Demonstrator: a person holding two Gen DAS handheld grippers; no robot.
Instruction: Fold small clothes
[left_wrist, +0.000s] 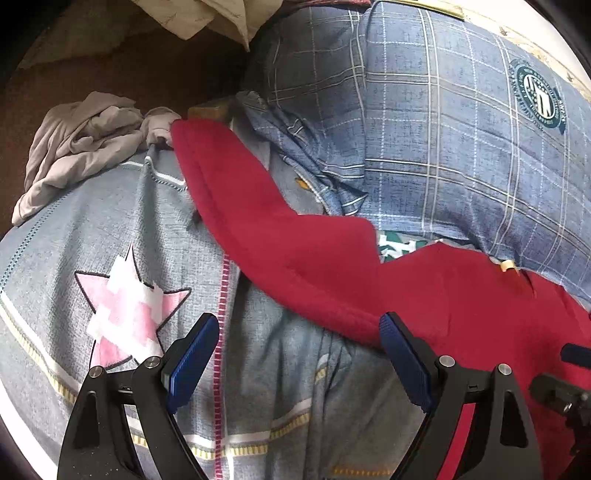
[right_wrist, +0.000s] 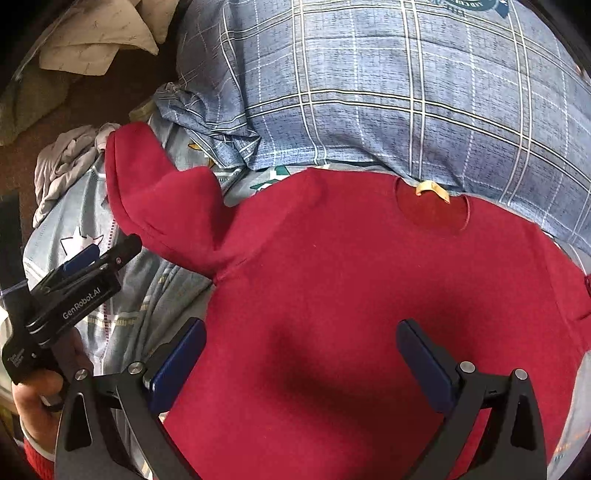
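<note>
We held both tongs released: the left tongs (left_wrist: 299, 354) above the star-print bedsheet (left_wrist: 110, 258), the right tongs (right_wrist: 301, 356) over the red sweater (right_wrist: 332, 266), which lay spread flat on the bed below the plaid pillow (right_wrist: 369, 92).

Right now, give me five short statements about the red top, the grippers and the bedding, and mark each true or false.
1. The red sweater lies spread flat with its neckline facing up. True.
2. The right gripper is clamped on the sweater's hem. False: its jaws stand open above the cloth, holding nothing.
3. The sweater's sleeve stretches out toward the crumpled grey garment. True.
4. The left gripper is shut on the sleeve. False: it is open, over the star-print bedsheet.
5. The plaid pillow lies on top of the sweater's chest. False: it sits beyond the collar.
</note>
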